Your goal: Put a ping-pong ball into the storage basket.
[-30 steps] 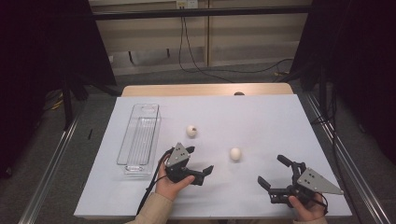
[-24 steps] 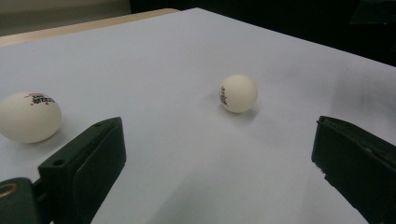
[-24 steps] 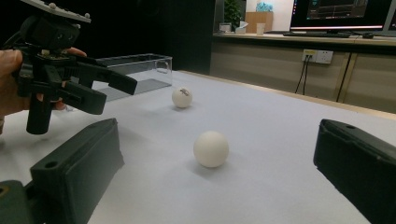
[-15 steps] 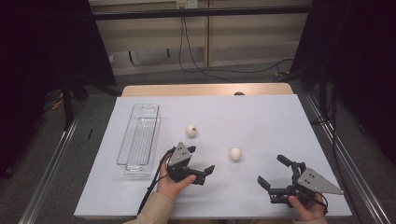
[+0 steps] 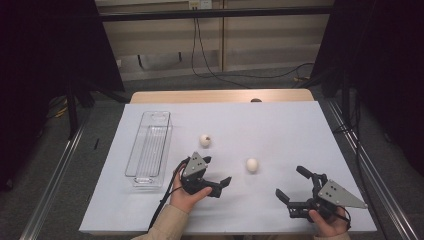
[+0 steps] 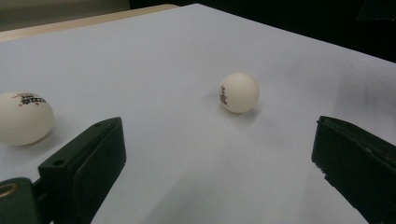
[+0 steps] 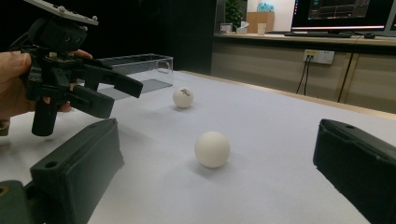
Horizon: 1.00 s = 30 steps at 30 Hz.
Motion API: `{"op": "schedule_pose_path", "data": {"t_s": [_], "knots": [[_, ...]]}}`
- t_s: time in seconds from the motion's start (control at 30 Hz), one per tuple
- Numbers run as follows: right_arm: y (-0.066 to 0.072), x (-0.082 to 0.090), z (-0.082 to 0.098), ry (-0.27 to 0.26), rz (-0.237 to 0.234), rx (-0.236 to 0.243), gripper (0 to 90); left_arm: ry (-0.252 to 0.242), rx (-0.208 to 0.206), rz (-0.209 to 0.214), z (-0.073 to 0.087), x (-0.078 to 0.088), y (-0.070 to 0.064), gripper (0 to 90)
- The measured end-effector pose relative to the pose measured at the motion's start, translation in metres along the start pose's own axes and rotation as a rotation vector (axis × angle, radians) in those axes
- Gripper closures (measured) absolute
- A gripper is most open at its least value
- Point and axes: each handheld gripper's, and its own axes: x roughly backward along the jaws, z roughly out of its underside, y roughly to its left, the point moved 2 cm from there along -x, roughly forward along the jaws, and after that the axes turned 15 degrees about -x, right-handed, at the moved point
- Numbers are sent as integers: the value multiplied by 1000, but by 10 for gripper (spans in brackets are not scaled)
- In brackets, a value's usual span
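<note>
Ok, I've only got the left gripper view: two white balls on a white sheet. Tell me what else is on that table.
Observer: A clear plastic tray, empty, lies at the left in the high view.
Operator: Give me the other gripper's state.
Observer: The right hand-held gripper is open, held low at the near right, and aimed at the ball that sits mid-frame for you.
Operator: Say which ball is nearer the tray.
Observer: The printed ball at your left edge. It lies just right of the tray, not touching it.
</note>
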Motion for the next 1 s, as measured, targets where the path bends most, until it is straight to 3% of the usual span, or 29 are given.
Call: {"op": "schedule_pose_path", "data": {"t_s": [1.0], "knots": [[0,0,0,1,-2,1,4,15,0,9,-4,-11,-3,30]]}}
